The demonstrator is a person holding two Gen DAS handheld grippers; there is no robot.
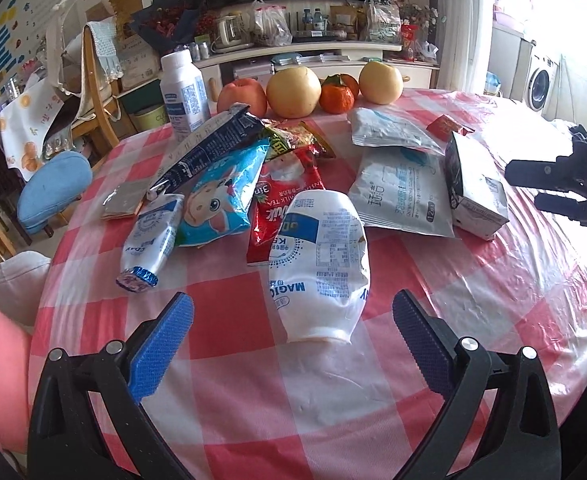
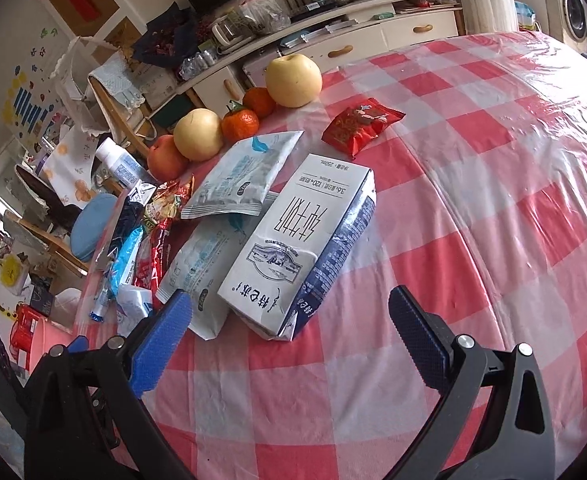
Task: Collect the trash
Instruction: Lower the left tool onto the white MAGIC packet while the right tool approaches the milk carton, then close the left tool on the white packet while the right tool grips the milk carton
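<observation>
Pink-and-white checked cloth under clear, glossy plastic film covers the round table (image 1: pixel 333 420).

Left gripper (image 1: pixel 293 344) hovers low over the near edge, jaws spread wide and holding nothing, blue ribbed pads (image 1: pixel 161 356) flanking bare cloth. Just ahead, between the jaws, lies a squashed white bottle (image 1: pixel 319 264), soft and dented; its long axis runs away from the gripper, open neck toward the jaws, base pointing off. Left of it a smaller crushed bottle (image 1: pixel 149 240) lies with its blue foil cap toward the near-left. Beyond these is a heap of crinkled foil and film wrappers: a light-blue cartoon pouch (image 1: pixel 221 200), a red sachet (image 1: pixel 285 200), a long dark-blue pack (image 1: pixel 205 148). Ahead to the right lie two flat white pouches (image 1: pixel 401 196).

Right gripper (image 2: pixel 291 344) is likewise spread and empty, tilted so the table leans in its view. Straight ahead, nearly between the jaws, a dented milk carton (image 2: pixel 293 240) lies on its broad face, long axis pointing away, folded end nearest. Past it sits a small red wrapper (image 2: pixel 361 124), apart on open cloth.

Along the far edge stand an upright white bottle (image 1: pixel 183 88), an apple (image 1: pixel 241 96), two yellow pears (image 1: pixel 293 92) and tangerines (image 1: pixel 335 98), all smooth and round. At the left view's right rim the other gripper shows as black fingers.
</observation>
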